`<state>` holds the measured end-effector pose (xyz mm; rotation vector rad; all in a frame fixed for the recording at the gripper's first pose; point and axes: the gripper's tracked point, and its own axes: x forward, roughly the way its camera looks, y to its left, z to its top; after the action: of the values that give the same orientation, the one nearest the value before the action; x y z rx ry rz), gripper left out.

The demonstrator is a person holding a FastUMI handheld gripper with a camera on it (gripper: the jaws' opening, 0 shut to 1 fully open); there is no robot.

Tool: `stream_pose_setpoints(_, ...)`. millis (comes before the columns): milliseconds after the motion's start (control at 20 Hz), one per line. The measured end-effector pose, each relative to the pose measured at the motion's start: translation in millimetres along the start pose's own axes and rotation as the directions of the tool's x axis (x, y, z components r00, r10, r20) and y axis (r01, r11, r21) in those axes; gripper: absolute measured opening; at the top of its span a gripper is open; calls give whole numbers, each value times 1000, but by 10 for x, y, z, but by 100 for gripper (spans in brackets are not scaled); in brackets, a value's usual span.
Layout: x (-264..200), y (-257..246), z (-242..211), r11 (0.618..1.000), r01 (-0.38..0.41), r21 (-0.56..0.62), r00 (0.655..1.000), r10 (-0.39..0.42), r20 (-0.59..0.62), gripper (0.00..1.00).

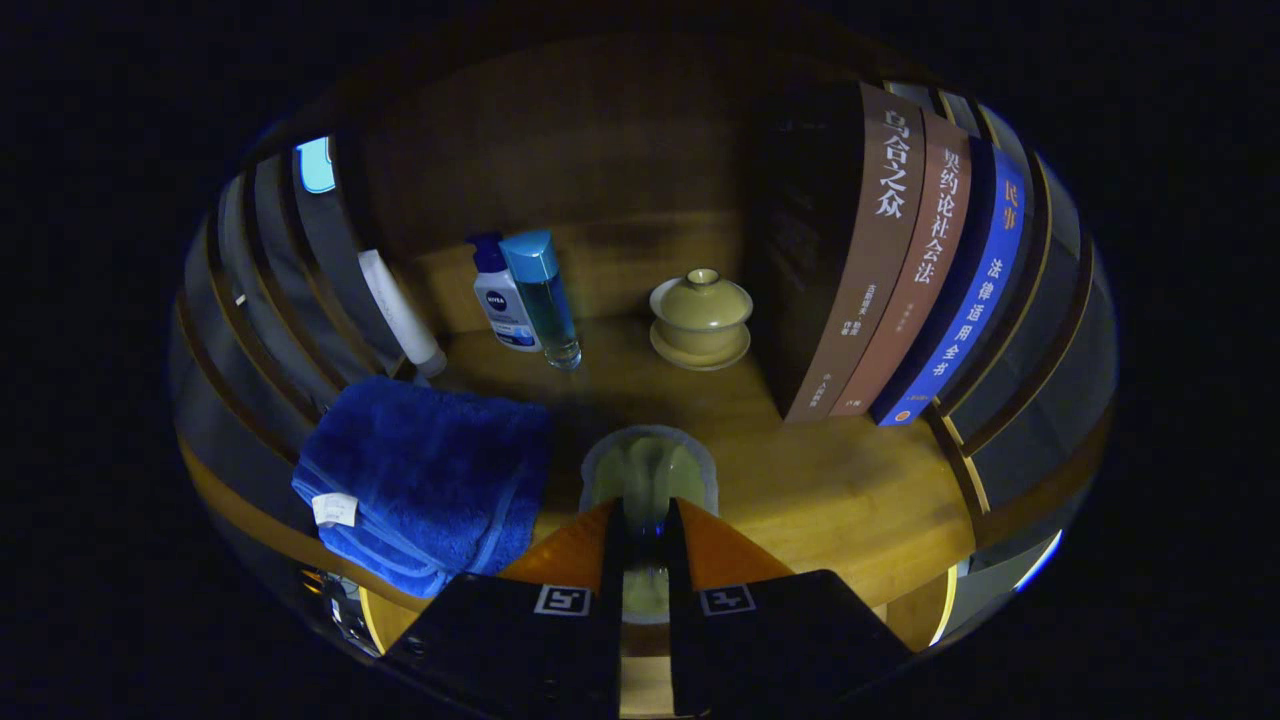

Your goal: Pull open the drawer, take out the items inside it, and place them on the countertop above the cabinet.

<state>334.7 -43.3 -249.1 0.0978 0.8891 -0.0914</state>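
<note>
My gripper point(648, 518) is shut on a pale green translucent item point(650, 470) with a greyish rim, pinched between both fingers and sticking out ahead of them. It sits low over the wooden countertop point(840, 490); I cannot tell whether it touches the wood. A folded blue towel point(425, 480) lies on the countertop just left of the fingers, close to the held item.
Beyond the fingers stand a white bottle point(503, 300) and a clear blue-capped bottle point(545, 295), with a white tube point(400, 310) leaning at the left. A lidded tea bowl on a saucer point(700, 318) sits in the middle. Upright books point(900, 260) line the right.
</note>
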Motion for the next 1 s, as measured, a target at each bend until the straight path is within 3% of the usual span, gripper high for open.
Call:
stream_pose_setpoints(250, -47, -10, 17, 999, -11, 32, 1000, 11, 25, 99)
stream_pose_setpoints(500, -376, 44, 58, 999, -35, 24, 994, 32, 106, 100)
stream_pose_setpoints(700, -879, 110, -94, 997, -64, 34, 970, 54, 237, 100)
stream_pose_setpoints(850, -1372, 146, -339, 996, -86, 38, 930, 67, 362, 100)
stream_pose_setpoints(1000, -1914, 161, -649, 993, -118, 29, 865, 89, 493, 100)
